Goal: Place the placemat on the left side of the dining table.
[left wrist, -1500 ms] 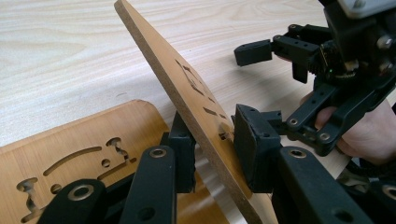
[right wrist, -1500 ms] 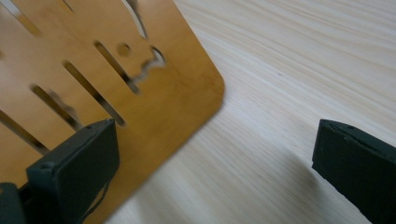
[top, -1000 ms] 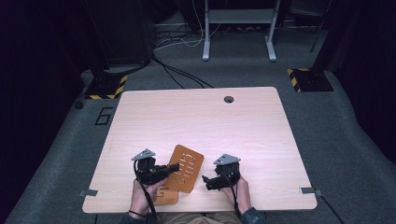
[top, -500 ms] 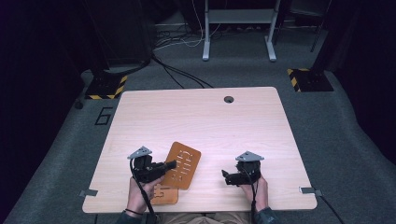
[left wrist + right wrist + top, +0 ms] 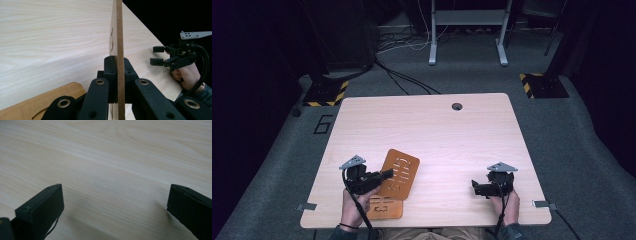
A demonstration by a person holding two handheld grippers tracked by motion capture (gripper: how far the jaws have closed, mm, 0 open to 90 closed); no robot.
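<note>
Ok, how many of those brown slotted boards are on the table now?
2: the upper board is clamped in the left hand-held gripper; the lower board lies flat beneath it at the table's near edge.

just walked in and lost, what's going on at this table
A person works at a wooden table with a hand-held gripper in each hand. The left hand-held gripper is clamped on the edge of a brown slotted board, tilting it above a second brown board. The right hand-held gripper is open and empty, off to the right.
</note>
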